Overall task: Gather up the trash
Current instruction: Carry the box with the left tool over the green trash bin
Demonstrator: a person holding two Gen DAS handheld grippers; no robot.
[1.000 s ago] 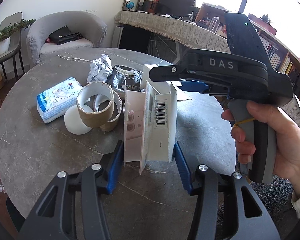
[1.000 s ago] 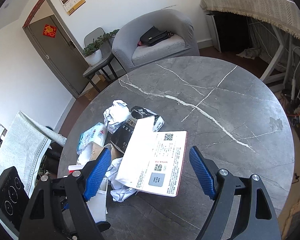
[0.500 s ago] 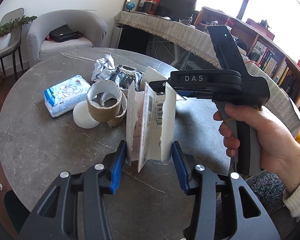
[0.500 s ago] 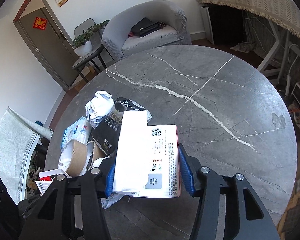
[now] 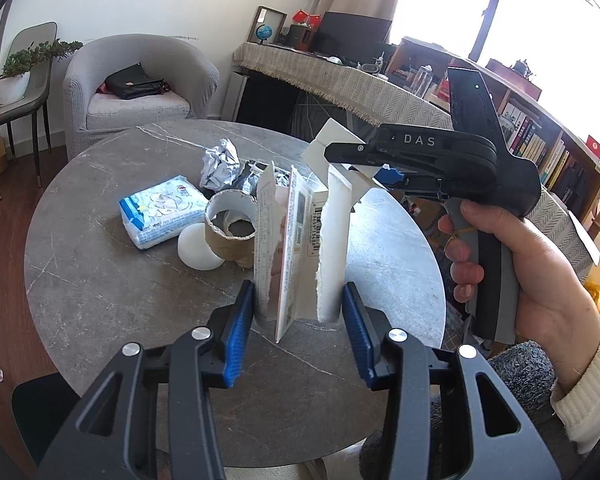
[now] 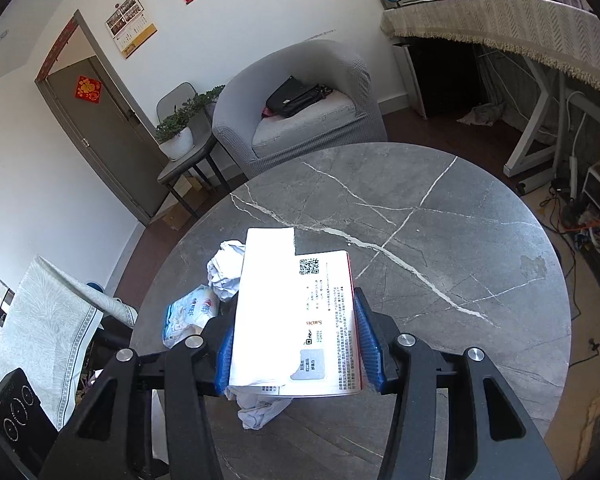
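My left gripper (image 5: pixel 298 322) is shut on a torn white carton (image 5: pixel 300 240) with a barcode and holds it upright above the round grey table (image 5: pixel 100 300). My right gripper (image 6: pixel 296 350) is shut on a flat white package (image 6: pixel 296 316) with a QR code and holds it above the table (image 6: pixel 440 240); it also shows in the left wrist view (image 5: pixel 384 178). On the table lie a crumpled paper ball (image 5: pixel 220 162), a blue-white tissue pack (image 5: pixel 162 210), a cardboard roll (image 5: pixel 230 234), a white round lid (image 5: pixel 198 246) and a dark wrapper (image 5: pixel 250 182).
A grey armchair (image 5: pixel 136 88) with a black bag stands behind the table. A chair with a potted plant (image 5: pixel 14 76) is at the left. A cloth-covered desk (image 5: pixel 340 80) and bookshelves (image 5: pixel 540 144) are at the right.
Both grippers closed on their packages and lifted them. The left pair narrowed on the torn carton; the right pair went from open around the flat package to clamped on it.
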